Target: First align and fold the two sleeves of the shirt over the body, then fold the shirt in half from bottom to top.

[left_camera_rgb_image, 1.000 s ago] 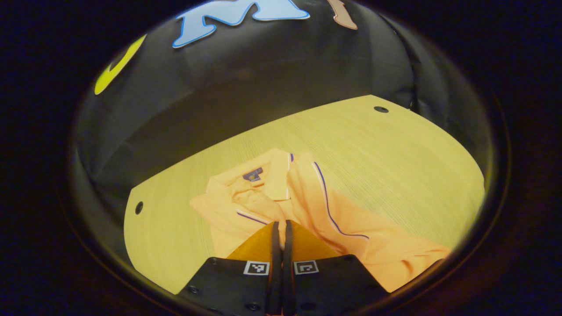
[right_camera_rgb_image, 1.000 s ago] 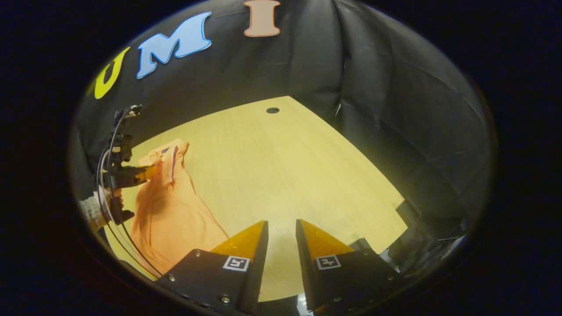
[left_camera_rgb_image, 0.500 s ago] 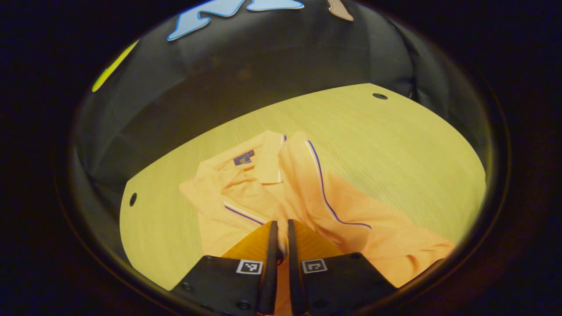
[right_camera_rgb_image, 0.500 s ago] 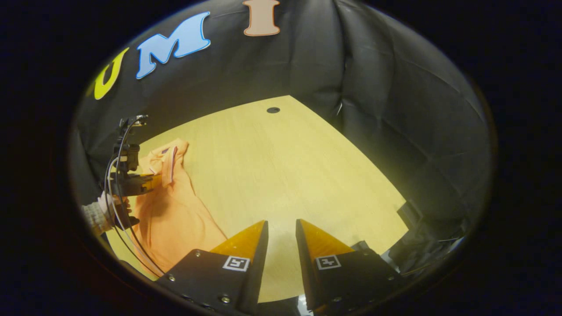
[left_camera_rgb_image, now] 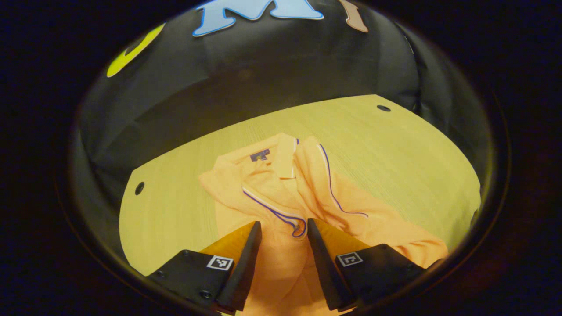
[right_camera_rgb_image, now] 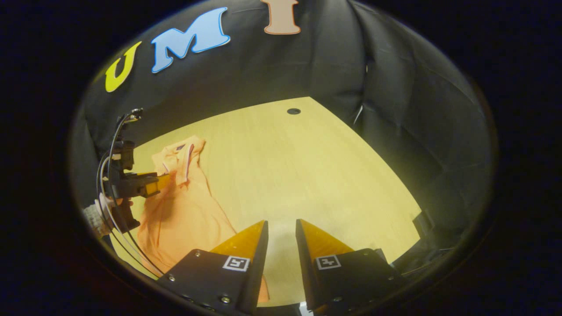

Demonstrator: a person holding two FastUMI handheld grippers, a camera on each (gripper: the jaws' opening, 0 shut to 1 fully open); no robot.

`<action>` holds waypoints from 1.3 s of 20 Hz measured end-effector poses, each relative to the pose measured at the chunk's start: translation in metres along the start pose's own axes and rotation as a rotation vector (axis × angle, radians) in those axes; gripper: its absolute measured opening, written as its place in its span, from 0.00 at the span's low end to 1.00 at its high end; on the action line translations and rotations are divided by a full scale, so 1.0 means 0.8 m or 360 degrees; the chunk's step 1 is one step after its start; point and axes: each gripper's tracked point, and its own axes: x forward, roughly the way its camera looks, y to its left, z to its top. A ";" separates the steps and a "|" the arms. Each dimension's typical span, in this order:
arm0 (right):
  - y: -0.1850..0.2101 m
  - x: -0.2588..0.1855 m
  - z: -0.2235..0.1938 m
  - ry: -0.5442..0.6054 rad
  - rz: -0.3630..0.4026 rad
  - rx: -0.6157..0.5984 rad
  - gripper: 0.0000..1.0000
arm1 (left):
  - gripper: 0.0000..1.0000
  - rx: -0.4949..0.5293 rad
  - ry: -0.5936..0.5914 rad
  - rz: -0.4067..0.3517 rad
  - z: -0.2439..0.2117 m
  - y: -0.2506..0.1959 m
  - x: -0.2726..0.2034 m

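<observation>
An orange polo shirt (left_camera_rgb_image: 281, 197) with purple-and-white trim lies crumpled on the wooden table (left_camera_rgb_image: 395, 149), collar toward the far side. One sleeve (left_camera_rgb_image: 268, 199) rests folded over the body, its trimmed cuff lying just ahead of my left gripper (left_camera_rgb_image: 283, 224). That gripper is open and holds nothing, hovering over the shirt's middle. In the right gripper view the shirt (right_camera_rgb_image: 184, 206) lies at the left, with the left gripper (right_camera_rgb_image: 151, 184) above it and a hand (right_camera_rgb_image: 99, 215) holding it. My right gripper (right_camera_rgb_image: 281, 223) is open over bare table, to the right of the shirt.
Small dark holes mark the tabletop's corners (left_camera_rgb_image: 383, 108) (left_camera_rgb_image: 139, 188) (right_camera_rgb_image: 293, 111). Black cloth walls close in the table's far side and right side. Bare wood stretches to the right of the shirt (right_camera_rgb_image: 307, 166).
My left gripper was shut on the sleeve cuff and has opened, leaving the sleeve on the shirt's body. The right gripper has barely shifted and stays open.
</observation>
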 end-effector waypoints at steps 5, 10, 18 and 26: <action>0.042 0.014 -0.009 0.0042 0.0126 -0.0100 0.40 | 0.71 -0.0113 -0.0033 0.0080 -0.031 0.043 -0.067; 0.085 0.021 -0.026 0.0095 0.0251 -0.0196 0.40 | 0.71 -0.0169 0.0031 0.0157 -0.101 0.080 -0.129; 0.121 0.018 -0.086 0.0221 0.0356 -0.0415 0.40 | 0.77 -0.0219 0.0173 0.0206 -0.215 0.088 -0.205; 0.108 0.016 -0.156 0.0396 0.0370 -0.0639 0.40 | 0.74 -0.0280 0.0348 0.0129 -0.307 0.039 -0.250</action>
